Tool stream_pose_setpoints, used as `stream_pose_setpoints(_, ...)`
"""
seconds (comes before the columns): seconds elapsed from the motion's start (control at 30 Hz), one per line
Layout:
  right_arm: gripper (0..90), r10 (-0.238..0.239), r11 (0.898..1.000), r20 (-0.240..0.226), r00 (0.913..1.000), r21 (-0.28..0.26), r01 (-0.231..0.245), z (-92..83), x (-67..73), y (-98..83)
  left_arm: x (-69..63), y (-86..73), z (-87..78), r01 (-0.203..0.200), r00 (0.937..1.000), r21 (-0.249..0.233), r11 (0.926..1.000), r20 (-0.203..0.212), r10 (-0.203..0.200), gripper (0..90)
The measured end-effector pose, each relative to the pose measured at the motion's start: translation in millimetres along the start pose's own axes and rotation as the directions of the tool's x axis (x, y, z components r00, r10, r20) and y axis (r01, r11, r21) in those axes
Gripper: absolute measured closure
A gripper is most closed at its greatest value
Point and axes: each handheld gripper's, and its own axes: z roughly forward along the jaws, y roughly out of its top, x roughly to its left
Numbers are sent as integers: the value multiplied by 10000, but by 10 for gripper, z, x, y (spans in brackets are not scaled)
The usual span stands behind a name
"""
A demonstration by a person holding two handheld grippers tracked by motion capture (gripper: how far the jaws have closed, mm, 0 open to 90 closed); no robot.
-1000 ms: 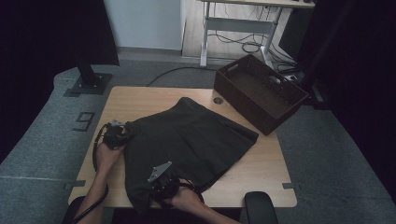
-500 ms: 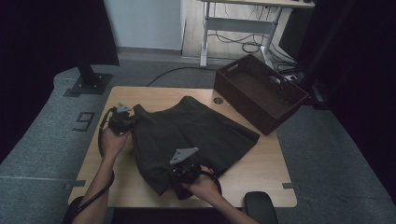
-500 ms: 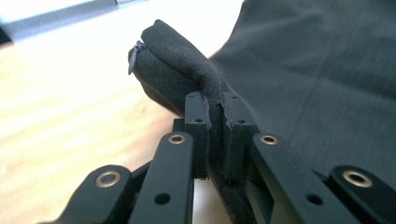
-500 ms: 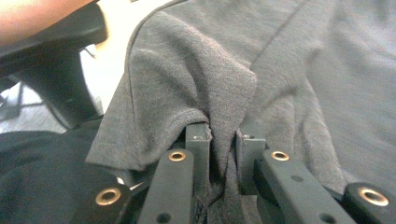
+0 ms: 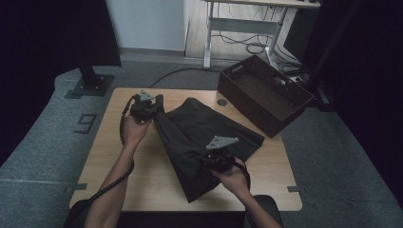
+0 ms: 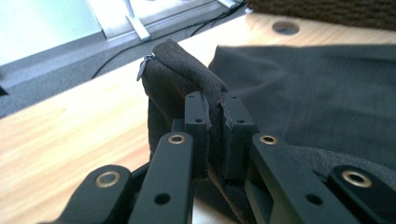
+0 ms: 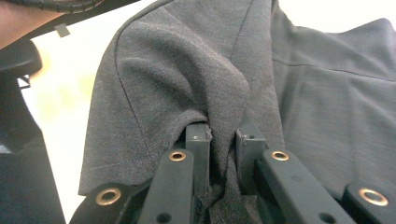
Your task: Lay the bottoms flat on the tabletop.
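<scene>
While the dark garment [image 5: 204, 137] lay across the wooden table [image 5: 142, 166] in the high view, each gripper pinched an edge. Seen from the left gripper [image 6: 215, 116], its jaws clamped a fabric fold. Likewise, the right gripper [image 7: 223, 135] clenched bunched cloth.

Dim high view, glare perhaps washing tabletop

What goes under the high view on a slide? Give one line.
Two hand-held grippers, left gripper and right gripper, each shut on a dark cloth over a wooden table.
</scene>
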Motion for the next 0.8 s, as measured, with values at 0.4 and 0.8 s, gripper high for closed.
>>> stream_pose_setpoints(0.4, 799, 319, 9962, 801, 9963, -830, -253, -463, -260, 108, -156, 519, 53, -361, 9985, -627, 9974, 380, 386, 828)
stream_pose_setpoints(0.8, 801, 620, 9874, 3225, 9445, -1581, -109, -861, -683, 224, -409, 1100, 524, -476, 9981, -887, 9949, 350, 508, 676)
